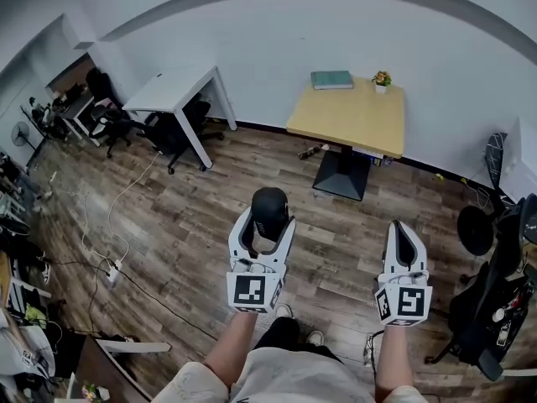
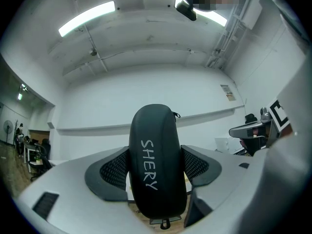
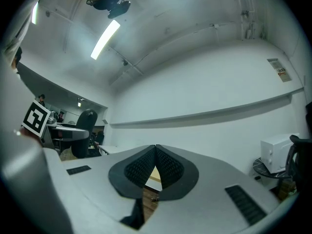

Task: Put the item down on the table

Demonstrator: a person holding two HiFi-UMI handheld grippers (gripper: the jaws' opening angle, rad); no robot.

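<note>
My left gripper [image 1: 267,225] is shut on a black oval hard case [image 1: 269,211], held above the wooden floor. In the left gripper view the case [image 2: 157,165] stands upright between the two pads, with white lettering "SHERY" on it. My right gripper [image 1: 404,243] is shut with nothing between its pads [image 3: 155,167], which meet at the tips. A light wooden table [image 1: 352,116] on a black pedestal stands ahead near the white wall, some way beyond both grippers. A green book [image 1: 332,80] and a small potted plant [image 1: 382,81] sit at its far edge.
A white desk [image 1: 176,91] with black office chairs [image 1: 172,133] stands at the back left. Cables and a power strip [image 1: 111,273] lie on the floor to the left. A black chair [image 1: 491,300] and a fan [image 1: 477,229] are at the right.
</note>
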